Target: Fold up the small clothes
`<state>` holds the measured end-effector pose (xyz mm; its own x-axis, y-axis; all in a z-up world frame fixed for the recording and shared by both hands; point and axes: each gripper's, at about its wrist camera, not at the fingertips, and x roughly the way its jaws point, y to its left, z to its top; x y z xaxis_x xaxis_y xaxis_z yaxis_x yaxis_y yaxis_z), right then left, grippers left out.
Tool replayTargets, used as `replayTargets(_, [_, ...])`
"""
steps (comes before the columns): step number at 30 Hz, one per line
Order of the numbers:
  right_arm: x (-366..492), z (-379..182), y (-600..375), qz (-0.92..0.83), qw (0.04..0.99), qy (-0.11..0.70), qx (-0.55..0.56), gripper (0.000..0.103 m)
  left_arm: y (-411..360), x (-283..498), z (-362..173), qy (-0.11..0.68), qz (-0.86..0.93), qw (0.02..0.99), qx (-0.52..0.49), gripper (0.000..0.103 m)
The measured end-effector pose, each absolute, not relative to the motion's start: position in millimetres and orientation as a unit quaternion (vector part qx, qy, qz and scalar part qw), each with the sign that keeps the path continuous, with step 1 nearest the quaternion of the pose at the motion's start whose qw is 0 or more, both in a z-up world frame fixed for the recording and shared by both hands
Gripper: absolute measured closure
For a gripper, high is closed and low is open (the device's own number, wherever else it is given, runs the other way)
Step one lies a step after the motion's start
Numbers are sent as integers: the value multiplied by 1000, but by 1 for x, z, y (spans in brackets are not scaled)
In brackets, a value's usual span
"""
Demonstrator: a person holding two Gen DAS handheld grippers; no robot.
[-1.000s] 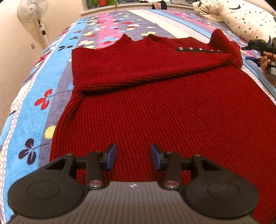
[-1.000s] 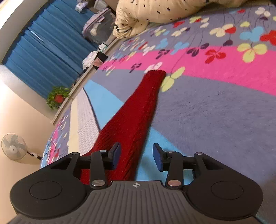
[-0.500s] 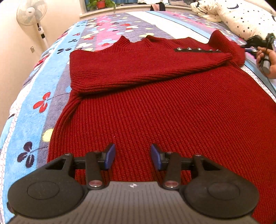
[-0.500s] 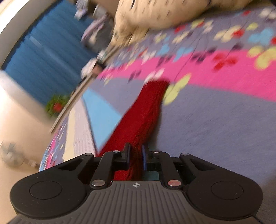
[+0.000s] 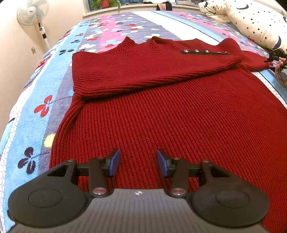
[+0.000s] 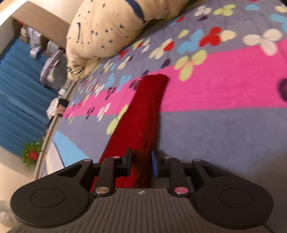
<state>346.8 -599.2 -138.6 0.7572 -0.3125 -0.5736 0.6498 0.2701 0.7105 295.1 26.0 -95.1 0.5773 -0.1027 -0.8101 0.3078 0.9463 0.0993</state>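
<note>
Red ribbed knit sweater (image 5: pixel 179 111) is lying flat on the bed (image 5: pixel 35 100), which is wearing a fleecy floral blanket in blue, grey and pink stripes. One sleeve is already lying folded across the chest, with a little row of metal snaps showing near its cuff. The left gripper (image 5: pixel 137 162) is hovering over the lower part of the sweater with its blue-padded fingers (image 5: pixel 114 161) standing apart and nothing sitting between them, so it's released. Over at the far right edge of that view a hand (image 5: pixel 281 67) is showing next to the other sleeve (image 6: pixel 143 114). In the right wrist view, the right gripper (image 6: pixel 141 161) is pinching that sleeve, with the red knit sitting bunched between the pads; its fingers have just been easing open a touch, but they're looking clenched on the fabric. The sleeve is stretching away from the fingers across the pink stripe, its cuff lying on the blanket. A star-print pillow (image 6: pixel 107 26) is sitting beyond it, and a standing fan (image 5: pixel 33 13) is showing by the wall.
</note>
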Motion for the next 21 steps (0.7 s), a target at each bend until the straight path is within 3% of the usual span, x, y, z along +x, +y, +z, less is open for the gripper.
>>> replayTargets(7, [340,-115,-597,-309,808,120,487,90,26,296,-96,444,-117,881,118,53])
replayTargets(11, [343,-79,-577,-318,856,92,397,90,26,296,-96,443,-116,881,119,53])
replayTargets(15, [338,-102,-585,-385,801,156,431,87,25,295,-95,443,-116,881,121,53])
replayTargets(18, [330,-121,-593,-396,770,172,470,78,26,295,-95,443,-117,881,121,53])
replayTargets(21, [331,-122,-596,-392,773,174,468,80,25,295,-95,443,-116,880,122,53])
